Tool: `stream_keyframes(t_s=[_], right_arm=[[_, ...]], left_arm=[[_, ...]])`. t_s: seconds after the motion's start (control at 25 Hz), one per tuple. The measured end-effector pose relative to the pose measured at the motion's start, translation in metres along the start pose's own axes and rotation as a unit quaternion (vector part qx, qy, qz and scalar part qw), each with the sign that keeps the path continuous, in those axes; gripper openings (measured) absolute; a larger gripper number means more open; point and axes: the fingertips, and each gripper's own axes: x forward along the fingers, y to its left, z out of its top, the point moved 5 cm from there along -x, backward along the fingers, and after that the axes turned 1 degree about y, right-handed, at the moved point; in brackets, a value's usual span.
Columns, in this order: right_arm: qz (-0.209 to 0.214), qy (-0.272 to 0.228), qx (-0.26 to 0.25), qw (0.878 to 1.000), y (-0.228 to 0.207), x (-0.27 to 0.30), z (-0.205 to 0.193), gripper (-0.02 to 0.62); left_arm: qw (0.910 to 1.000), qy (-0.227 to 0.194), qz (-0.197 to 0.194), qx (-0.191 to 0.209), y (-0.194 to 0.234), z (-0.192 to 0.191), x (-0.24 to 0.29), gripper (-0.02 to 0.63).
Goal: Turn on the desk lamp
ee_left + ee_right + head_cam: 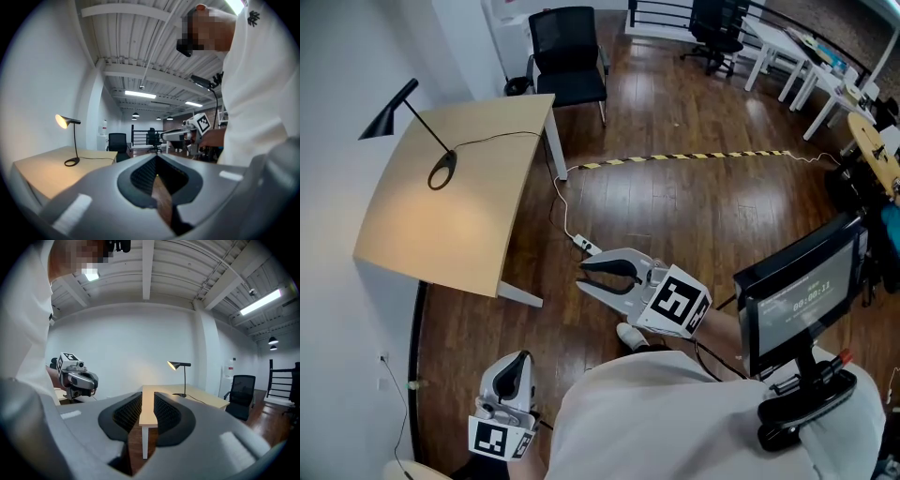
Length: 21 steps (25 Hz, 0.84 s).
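Note:
The black desk lamp (389, 111) stands at the far left of the light wooden desk (450, 234), its shade lit and a warm glow on the desktop. The left gripper view shows the lamp (66, 121) shining far off to the left. In the right gripper view the lamp (179, 364) is ahead, above the desk. My left gripper (522, 357) hangs low near the desk's front corner, shut and empty. My right gripper (585, 276) is held over the floor to the right of the desk, open with nothing in it. Both are well away from the lamp.
A black chair (569, 56) stands behind the desk. A white power strip (588, 247) with its cable lies on the wooden floor beside the desk leg. Yellow-black tape (675, 157) crosses the floor. A monitor on a stand (797, 291) is at my right; white tables (787, 47) are far right.

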Motion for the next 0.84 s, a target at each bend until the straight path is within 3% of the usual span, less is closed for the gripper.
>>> stream_keyframes(t_s=[0.84], right_arm=[[0.004, 0.001, -0.012, 1.000, 0.0020, 0.0024, -0.0047, 0.077]], left_arm=[[1.0000, 0.000, -0.005, -0.001, -0.0075, -0.0044, 0.0045, 0.017]])
